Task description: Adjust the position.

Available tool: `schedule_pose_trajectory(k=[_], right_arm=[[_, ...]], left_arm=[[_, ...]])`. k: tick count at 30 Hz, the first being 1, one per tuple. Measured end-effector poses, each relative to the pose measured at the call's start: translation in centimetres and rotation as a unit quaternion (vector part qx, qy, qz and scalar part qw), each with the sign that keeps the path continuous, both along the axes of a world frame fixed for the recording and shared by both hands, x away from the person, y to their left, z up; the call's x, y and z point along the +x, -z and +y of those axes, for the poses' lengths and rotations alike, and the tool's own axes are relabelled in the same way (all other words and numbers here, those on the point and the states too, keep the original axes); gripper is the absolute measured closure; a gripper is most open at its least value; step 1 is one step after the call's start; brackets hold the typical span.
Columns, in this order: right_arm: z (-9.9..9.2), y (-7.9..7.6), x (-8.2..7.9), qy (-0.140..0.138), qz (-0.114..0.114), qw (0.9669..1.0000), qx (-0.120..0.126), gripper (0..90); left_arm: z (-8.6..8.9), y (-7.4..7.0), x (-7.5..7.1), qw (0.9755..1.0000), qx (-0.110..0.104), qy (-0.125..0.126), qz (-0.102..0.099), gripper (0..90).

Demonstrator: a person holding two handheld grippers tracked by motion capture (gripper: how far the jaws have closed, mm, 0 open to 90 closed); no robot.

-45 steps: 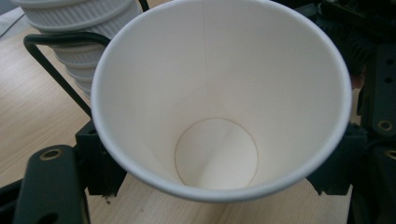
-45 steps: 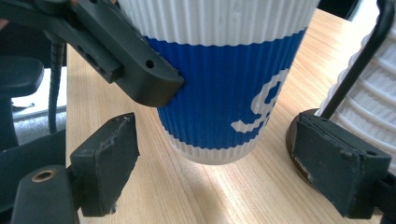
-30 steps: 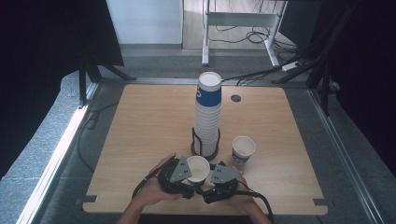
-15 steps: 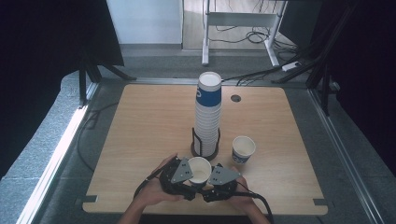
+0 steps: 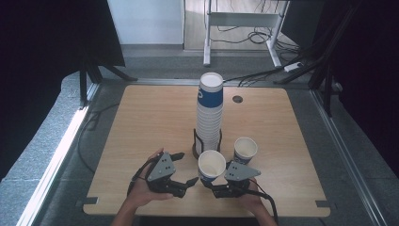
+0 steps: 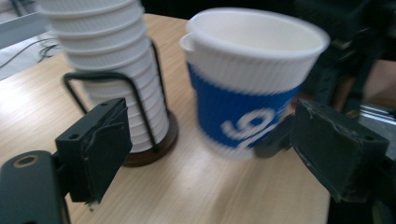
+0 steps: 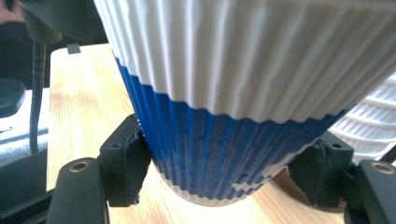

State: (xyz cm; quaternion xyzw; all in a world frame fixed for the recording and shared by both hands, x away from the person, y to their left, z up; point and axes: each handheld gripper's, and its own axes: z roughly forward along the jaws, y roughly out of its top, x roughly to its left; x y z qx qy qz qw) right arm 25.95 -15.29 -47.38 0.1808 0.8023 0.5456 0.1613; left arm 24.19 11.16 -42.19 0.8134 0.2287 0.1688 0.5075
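Two nested paper cups, ribbed white above and blue below [image 5: 211,165], ride in the right gripper [image 5: 217,187] near the table's [image 5: 141,122] front edge, just in front of the wire holder. In the right gripper view its two black pads press on the blue lower band [image 7: 219,149] from either side, clamped low near the base. The left gripper [image 5: 186,169] stands just beside it toward the table's left; its jaws have just been opening, and in the left gripper view the pair [image 6: 252,84] sits ahead between the spread pads with neither pad touching it. A second rim peeks out at one side under the top rim, so the pair is judged to be two cups not fully seated. Handling, as a judgement: very light, thin-walled, easily crushed or ovalled; the corrugated sleeve gives good friction, so slip is a small worry and a hard squeeze the larger one. Best hold is low on the blue band, where the base stiffens the wall; the open rim is the weakest part. To part the two, the free jaws would want the upper white band of the inner cup, lightly. Behind stands the tall stack of white ribbed cups [image 5: 209,110] in a black wire holder [image 5: 207,147]; one single cup [image 5: 245,150] stands upright toward the table's right, apart from the grippers.
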Motion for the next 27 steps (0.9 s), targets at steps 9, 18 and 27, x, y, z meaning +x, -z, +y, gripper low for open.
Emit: schedule_pose_trajectory(k=[9, 18, 27], right_arm=[[-1.3, -0.8, 0.1, 0.016, -0.011, 0.9997, 0.014, 28.3], [-2.4, -1.4, 0.0, 0.031, -0.025, 0.999, 0.023, 28.3], [-3.6, -2.2, 0.0, 0.047, -0.037, 0.9977, 0.033, 28.3]], left_arm=[[-0.5, 1.3, 0.6, 0.9993, 0.023, -0.029, 0.009, 14.4], [-1.0, 2.3, 0.8, 0.9976, 0.053, -0.043, 0.015, 14.4], [-1.2, 1.9, 0.5, 0.9985, 0.038, -0.025, 0.03, 14.7]])
